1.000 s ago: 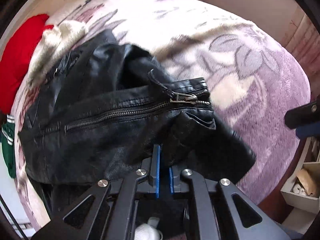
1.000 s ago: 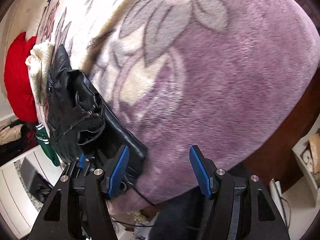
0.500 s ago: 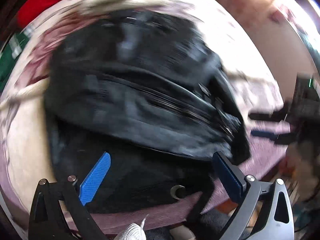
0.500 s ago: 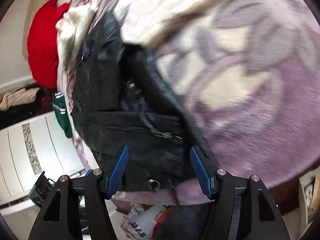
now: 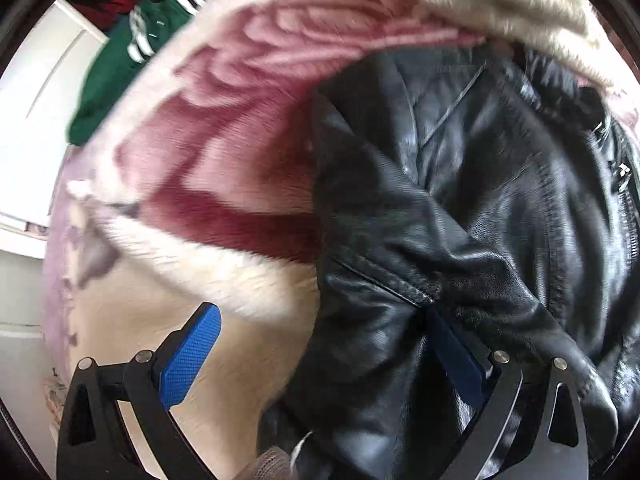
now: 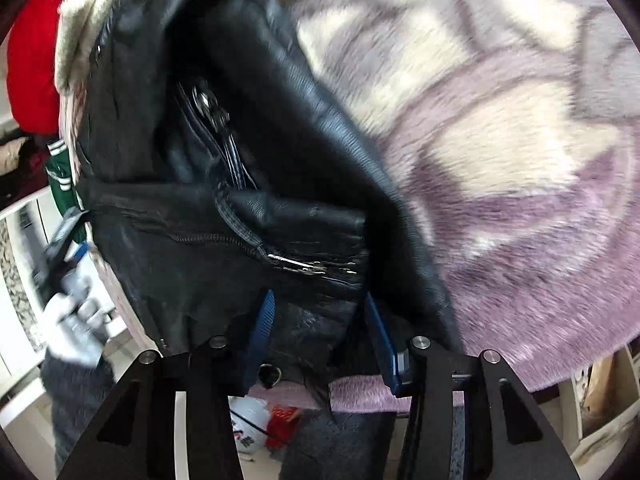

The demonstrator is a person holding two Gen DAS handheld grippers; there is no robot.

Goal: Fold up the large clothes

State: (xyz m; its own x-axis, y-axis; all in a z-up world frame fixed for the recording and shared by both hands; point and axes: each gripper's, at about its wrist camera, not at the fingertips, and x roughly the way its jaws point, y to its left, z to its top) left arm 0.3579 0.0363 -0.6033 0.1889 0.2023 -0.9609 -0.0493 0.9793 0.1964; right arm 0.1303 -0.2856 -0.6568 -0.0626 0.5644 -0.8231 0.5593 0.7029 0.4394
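Observation:
A black leather jacket (image 5: 460,200) lies crumpled on a fluffy floral blanket (image 5: 224,184). It also shows in the right wrist view (image 6: 224,216), with its zipper (image 6: 304,266) facing me. My left gripper (image 5: 324,348) is open at the jacket's left edge: its right finger is partly under a leather fold, its left finger over bare blanket. My right gripper (image 6: 320,320) is open, with the jacket's lower edge between its blue pads. The left gripper and a gloved hand (image 6: 68,280) show blurred at the left of the right wrist view.
A cream fleece garment (image 5: 500,4), a green garment with white stripes (image 5: 120,64) and a red item (image 6: 32,64) lie beyond the jacket. The blanket's purple part (image 6: 540,208) spreads to the right. White furniture (image 5: 28,120) stands at the left. The bed edge is right below my right gripper.
My left gripper let go of the jacket, opened and swung to its left edge. My right gripper moved from the bare blanket onto the jacket's lower edge and stayed open.

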